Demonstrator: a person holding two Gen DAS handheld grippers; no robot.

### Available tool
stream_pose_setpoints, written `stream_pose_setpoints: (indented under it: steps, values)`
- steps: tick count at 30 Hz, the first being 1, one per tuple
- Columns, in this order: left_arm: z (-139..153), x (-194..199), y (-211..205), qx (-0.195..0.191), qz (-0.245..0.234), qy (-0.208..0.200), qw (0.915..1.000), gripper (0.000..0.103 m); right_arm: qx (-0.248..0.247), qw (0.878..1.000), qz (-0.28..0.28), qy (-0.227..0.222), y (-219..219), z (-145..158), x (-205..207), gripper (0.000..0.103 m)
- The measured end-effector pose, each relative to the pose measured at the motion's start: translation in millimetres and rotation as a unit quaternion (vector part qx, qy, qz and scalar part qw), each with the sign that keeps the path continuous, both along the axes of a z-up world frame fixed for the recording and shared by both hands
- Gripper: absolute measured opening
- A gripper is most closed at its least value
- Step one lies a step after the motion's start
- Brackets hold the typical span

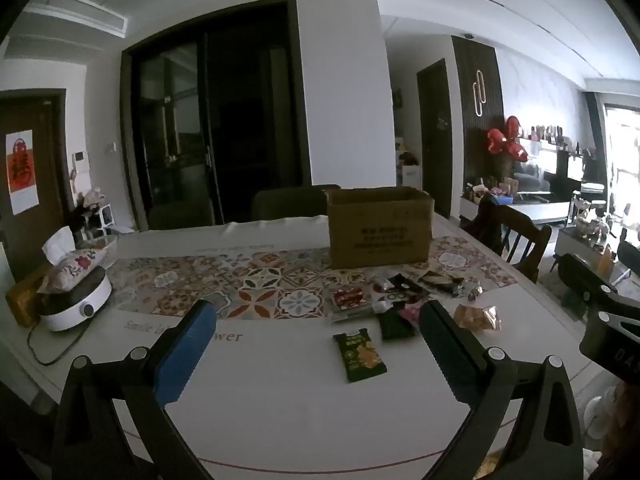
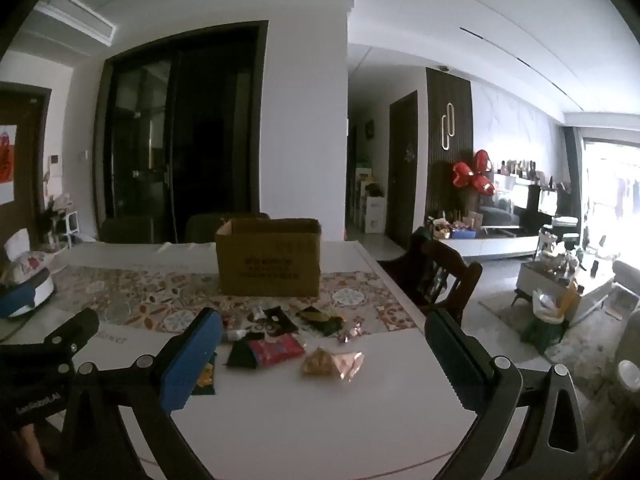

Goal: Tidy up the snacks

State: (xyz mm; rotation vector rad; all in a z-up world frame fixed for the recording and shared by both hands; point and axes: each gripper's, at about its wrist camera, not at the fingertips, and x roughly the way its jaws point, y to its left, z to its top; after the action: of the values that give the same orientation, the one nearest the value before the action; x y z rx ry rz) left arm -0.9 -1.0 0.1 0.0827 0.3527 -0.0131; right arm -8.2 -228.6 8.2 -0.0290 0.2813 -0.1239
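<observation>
Left gripper [image 1: 316, 344] and right gripper [image 2: 322, 354]: both hovering over the white table [image 1: 280, 420], claws spread wide, gripping nothing. Snack packets: lying scattered between grippers and an open cardboard box [image 1: 380, 226] that is standing on the patterned runner [image 1: 224, 280]. Green chip packet [image 1: 359, 355] sitting nearest; gold crinkled packet [image 2: 332, 363] lying apart; red packet [image 2: 276, 350] overlapping a dark one.

Bare table [image 1: 280, 408] up front; snack pile [image 1: 400, 300], box [image 1: 380, 228] behind.
</observation>
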Motion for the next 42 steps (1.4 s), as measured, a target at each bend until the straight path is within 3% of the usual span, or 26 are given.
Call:
stream_pose_setpoints:
  steps: [42]
  values:
    - [-0.5,-1.2,0.6,0.001,0.005,0.000,1.0000,0.103,0.013,1.000,0.000,0.013,-1.2,-2.3,-1.4,0.103]
